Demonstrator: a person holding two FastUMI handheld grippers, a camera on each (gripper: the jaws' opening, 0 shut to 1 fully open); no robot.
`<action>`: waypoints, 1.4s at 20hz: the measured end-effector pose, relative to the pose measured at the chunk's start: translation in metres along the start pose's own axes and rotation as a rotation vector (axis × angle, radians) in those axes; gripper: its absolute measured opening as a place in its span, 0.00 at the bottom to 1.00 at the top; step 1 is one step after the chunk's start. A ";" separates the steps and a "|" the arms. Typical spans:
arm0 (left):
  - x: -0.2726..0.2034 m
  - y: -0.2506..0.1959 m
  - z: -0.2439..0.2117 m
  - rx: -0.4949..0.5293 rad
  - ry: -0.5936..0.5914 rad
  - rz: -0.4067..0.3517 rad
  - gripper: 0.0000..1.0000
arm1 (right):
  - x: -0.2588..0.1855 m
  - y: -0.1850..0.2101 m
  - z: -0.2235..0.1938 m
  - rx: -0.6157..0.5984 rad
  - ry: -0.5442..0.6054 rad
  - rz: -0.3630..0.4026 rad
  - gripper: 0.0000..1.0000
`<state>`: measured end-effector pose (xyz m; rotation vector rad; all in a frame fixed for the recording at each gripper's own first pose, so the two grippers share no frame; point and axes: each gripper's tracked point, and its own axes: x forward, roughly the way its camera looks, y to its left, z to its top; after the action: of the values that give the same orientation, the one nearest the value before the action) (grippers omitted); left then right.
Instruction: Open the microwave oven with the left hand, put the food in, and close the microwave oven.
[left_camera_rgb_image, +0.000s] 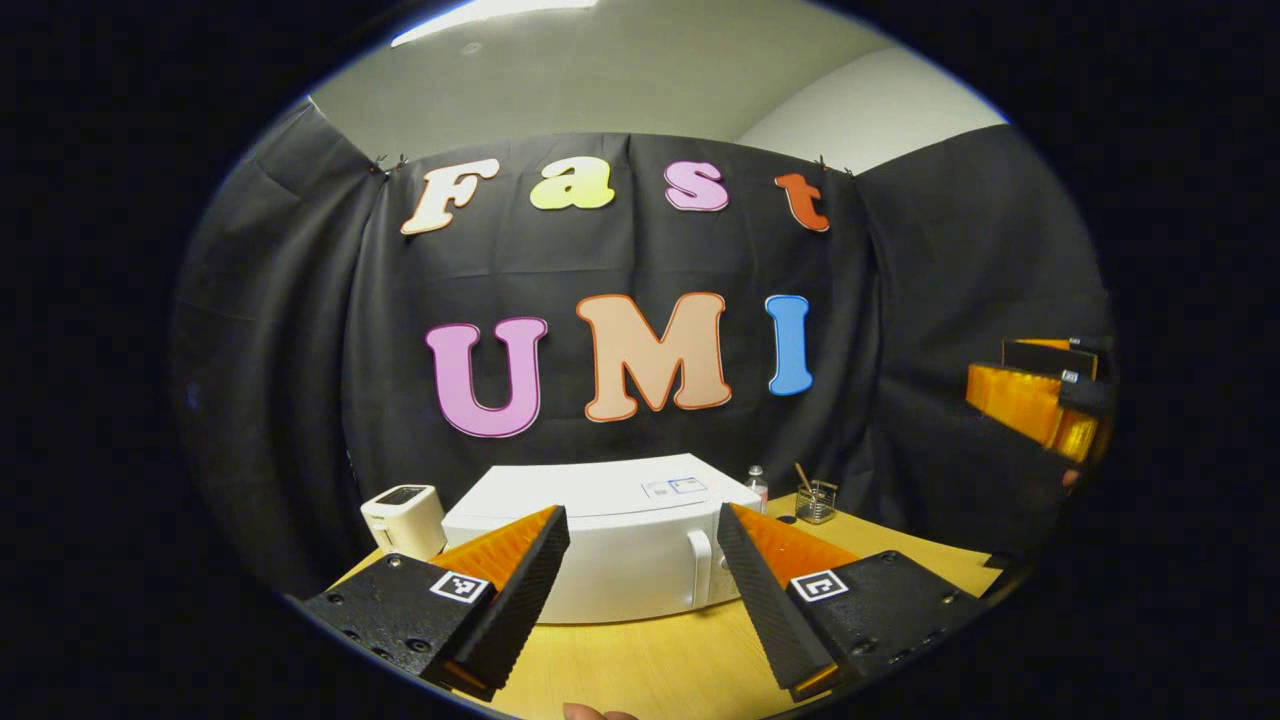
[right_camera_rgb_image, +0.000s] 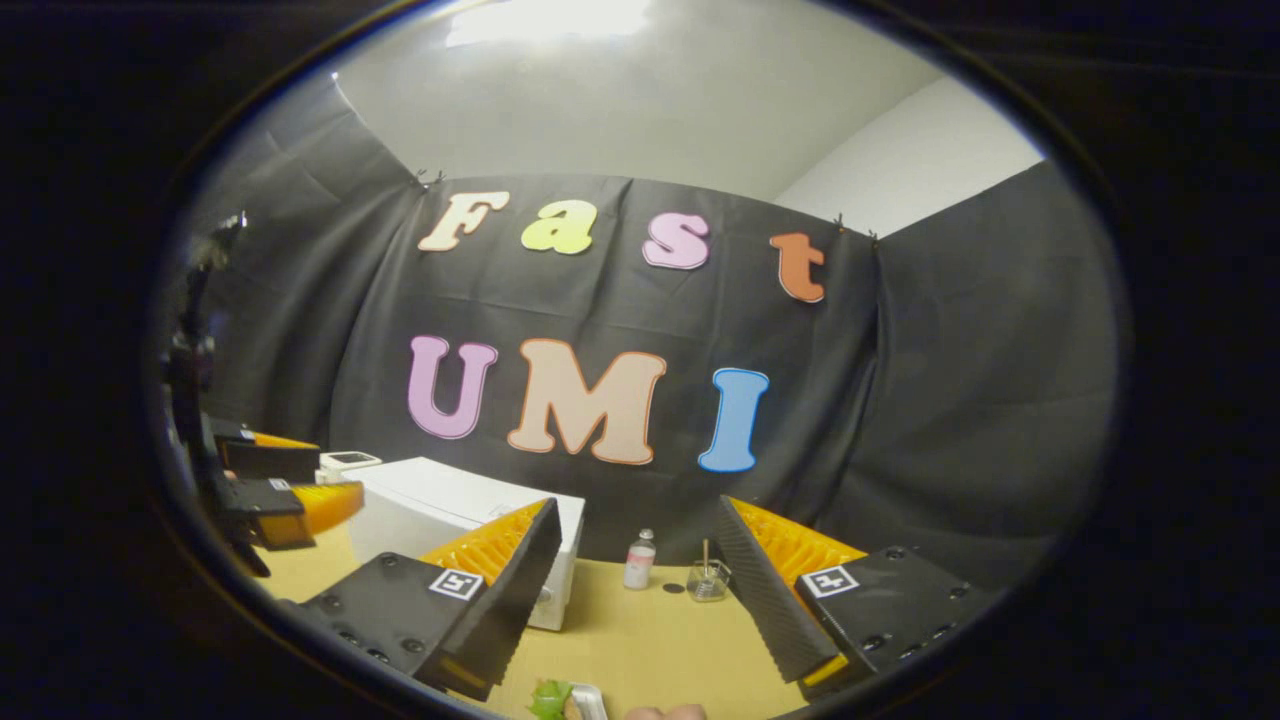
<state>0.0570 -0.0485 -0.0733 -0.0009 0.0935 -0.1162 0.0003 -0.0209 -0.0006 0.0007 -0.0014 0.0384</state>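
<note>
One white microwave oven (left_camera_rgb_image: 610, 540) is shown with its door shut, set toward the tabletop's (left_camera_rgb_image: 650, 665) rear edge against the black cloth wall; its handle (left_camera_rgb_image: 703, 570) is seen at the right side of the door. A small white appliance (left_camera_rgb_image: 403, 518) is placed just beside it near the rear left corner. A small bottle (right_camera_rgb_image: 639, 560) and a glass jar (right_camera_rgb_image: 708, 580) are placed along the rear edge to its right. Food with a green leaf (right_camera_rgb_image: 560, 700) is partly seen at the front edge. The left gripper (left_camera_rgb_image: 643, 540) is held before the oven, jaws spread wide and empty. The right gripper (right_camera_rgb_image: 637, 545) is likewise held with jaws apart, grasping nothing.
</note>
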 end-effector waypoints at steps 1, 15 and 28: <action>0.010 -0.005 -0.013 -0.021 0.019 -0.010 0.94 | 0.002 0.001 -0.002 -0.003 0.006 0.007 0.96; 0.141 -0.069 -0.162 -0.020 0.257 -0.059 0.95 | -0.027 -0.057 -0.035 -0.117 0.088 -0.025 0.96; 0.176 -0.074 -0.196 0.001 0.304 -0.046 0.92 | -0.035 -0.101 -0.059 -0.134 0.172 -0.094 0.97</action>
<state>0.2043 -0.1418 -0.2840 0.0160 0.3970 -0.1623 -0.0307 -0.1236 -0.0600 -0.1363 0.1685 -0.0554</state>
